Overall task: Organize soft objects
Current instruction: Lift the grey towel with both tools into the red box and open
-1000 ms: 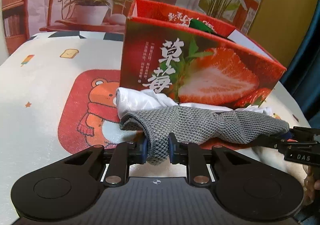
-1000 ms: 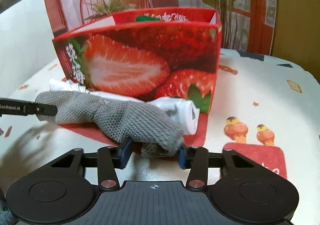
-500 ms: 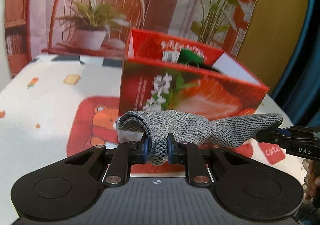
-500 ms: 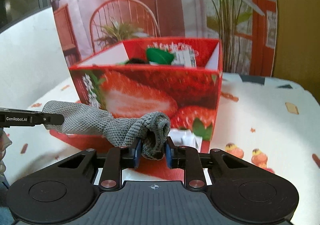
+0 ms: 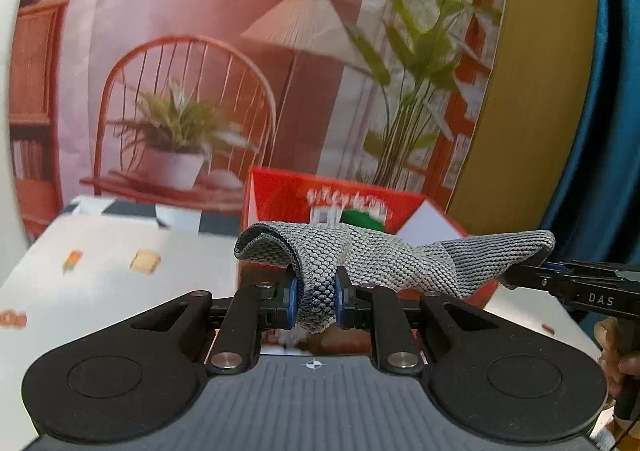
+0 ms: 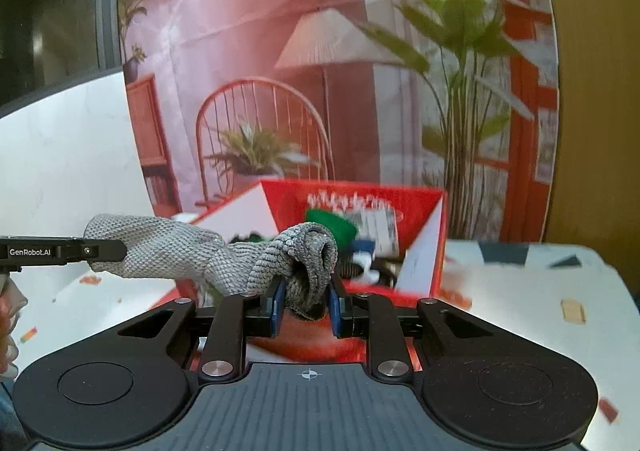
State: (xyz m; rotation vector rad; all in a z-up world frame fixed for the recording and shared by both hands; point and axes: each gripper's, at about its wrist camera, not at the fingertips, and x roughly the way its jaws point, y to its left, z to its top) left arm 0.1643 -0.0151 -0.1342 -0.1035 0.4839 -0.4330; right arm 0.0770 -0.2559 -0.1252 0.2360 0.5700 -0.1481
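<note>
A grey knitted cloth (image 5: 384,259) hangs stretched in the air between my two grippers. My left gripper (image 5: 316,301) is shut on its left end. My right gripper (image 6: 306,305) is shut on its other end (image 6: 308,263). Each gripper shows at the edge of the other's view, the right gripper (image 5: 576,287) in the left wrist view and the left gripper (image 6: 60,251) in the right wrist view. Behind and below the cloth stands the open red strawberry box (image 6: 424,207), also in the left wrist view (image 5: 280,195). It holds a green item (image 6: 332,223) and other things.
The table has a white cover (image 5: 100,263) printed with small pictures, also in the right wrist view (image 6: 540,291). A printed backdrop of a chair, plant and lamp (image 5: 240,91) stands behind the box. A blue curtain (image 5: 616,91) hangs at the right.
Both grippers have risen with the grey cloth, from table height to above the box rim. The right gripper closed on its end. The white cloth on the table is out of sight.
</note>
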